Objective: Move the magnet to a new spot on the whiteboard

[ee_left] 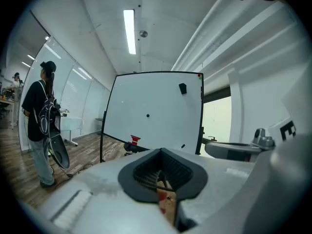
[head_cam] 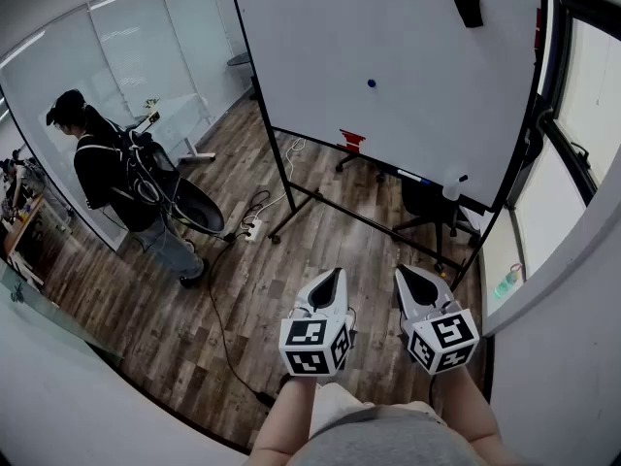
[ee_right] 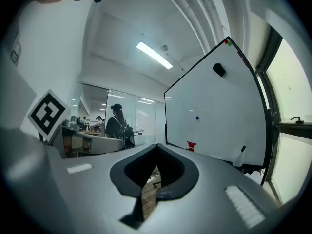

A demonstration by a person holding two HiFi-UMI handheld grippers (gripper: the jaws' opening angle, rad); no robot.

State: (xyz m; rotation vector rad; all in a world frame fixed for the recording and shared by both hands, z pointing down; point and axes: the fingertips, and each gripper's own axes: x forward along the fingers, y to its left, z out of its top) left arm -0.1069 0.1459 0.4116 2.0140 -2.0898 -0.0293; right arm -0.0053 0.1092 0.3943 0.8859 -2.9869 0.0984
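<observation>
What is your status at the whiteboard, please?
Left gripper, right gripper shut, empty. Blue magnet on whiteboard, far ahead. Nothing in the way.

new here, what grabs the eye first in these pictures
A free-standing whiteboard fills the upper middle, nearly bare, with a blue magnet near its centre and a black eraser at top right. A person in black stands at left; the left hand-held gripper and right hand-held gripper, both shut, sit at the bottom.
</observation>
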